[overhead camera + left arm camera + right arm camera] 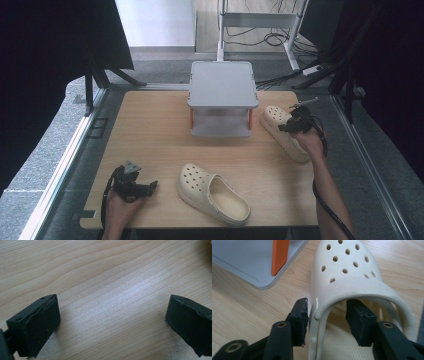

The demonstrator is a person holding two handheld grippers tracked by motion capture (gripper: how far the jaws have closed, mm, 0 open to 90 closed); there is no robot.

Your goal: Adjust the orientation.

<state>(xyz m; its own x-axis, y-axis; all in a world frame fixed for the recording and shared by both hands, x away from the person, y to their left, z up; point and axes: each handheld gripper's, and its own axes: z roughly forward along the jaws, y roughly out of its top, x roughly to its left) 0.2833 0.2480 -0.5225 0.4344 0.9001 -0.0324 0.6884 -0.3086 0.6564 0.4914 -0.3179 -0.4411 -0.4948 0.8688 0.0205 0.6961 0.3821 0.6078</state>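
Wooden table (150, 130): two clogs (212, 192), shelf (222, 100).

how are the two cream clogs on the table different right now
The far clog lies beside the grey two-level stand; the near clog lies toward the front edge, apart from it. The right gripper has its jaws either side of the far clog's wall and strap; no gripper is at the near clog, and the left gripper rests open beside it. Their toes point different ways. Both are cream, perforated and upright.

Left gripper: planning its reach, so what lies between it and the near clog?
Only bare table. The high view shows nothing between the left gripper and the near clog.
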